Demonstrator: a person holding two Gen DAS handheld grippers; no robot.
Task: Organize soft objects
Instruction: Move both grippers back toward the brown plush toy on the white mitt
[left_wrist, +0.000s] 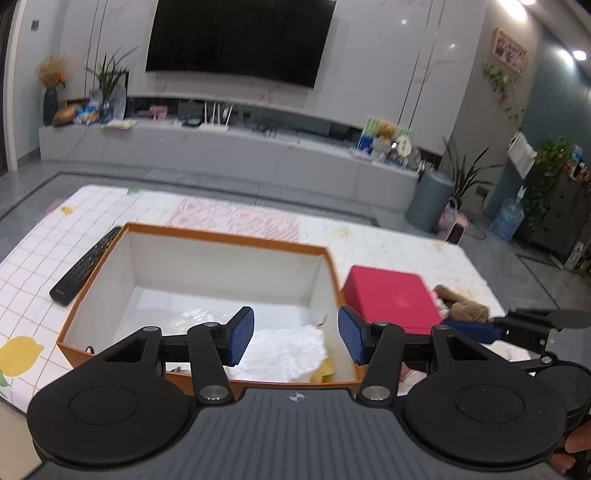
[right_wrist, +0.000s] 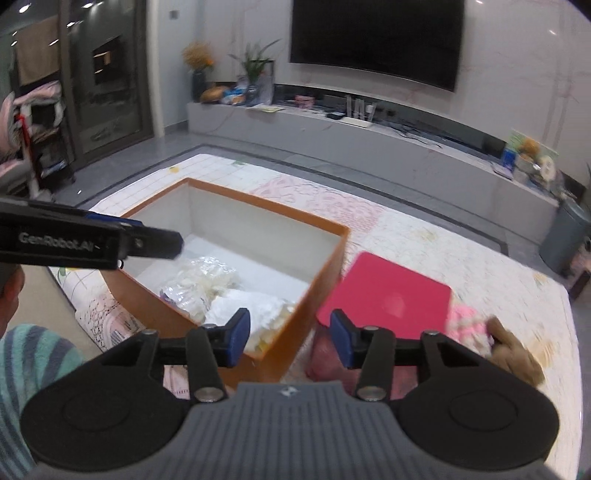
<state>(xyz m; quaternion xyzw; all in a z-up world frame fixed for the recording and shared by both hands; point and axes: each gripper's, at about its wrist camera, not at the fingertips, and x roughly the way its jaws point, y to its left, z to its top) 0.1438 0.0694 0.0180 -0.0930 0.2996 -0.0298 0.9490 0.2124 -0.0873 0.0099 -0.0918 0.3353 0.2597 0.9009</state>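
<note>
An open orange box (left_wrist: 92, 280) (right_wrist: 325, 266) with white inside stands on the table. In it lie a white soft cloth (left_wrist: 284, 350) (right_wrist: 258, 306) and a clear plastic-wrapped bundle (left_wrist: 199, 317) (right_wrist: 199, 280). My left gripper (left_wrist: 295, 336) is open and empty above the box's near edge. My right gripper (right_wrist: 288, 339) is open and empty over the box's right corner. A brown plush toy (left_wrist: 465, 306) (right_wrist: 517, 350) and a pink soft thing (right_wrist: 469, 328) lie right of a red flat case (left_wrist: 391, 295) (right_wrist: 391, 295).
A black remote control (left_wrist: 85, 266) lies left of the box. The table has a patterned cloth (left_wrist: 229, 214) (right_wrist: 424, 236). A TV cabinet (left_wrist: 221, 147) stands behind. The left gripper shows from the side in the right wrist view (right_wrist: 92, 240).
</note>
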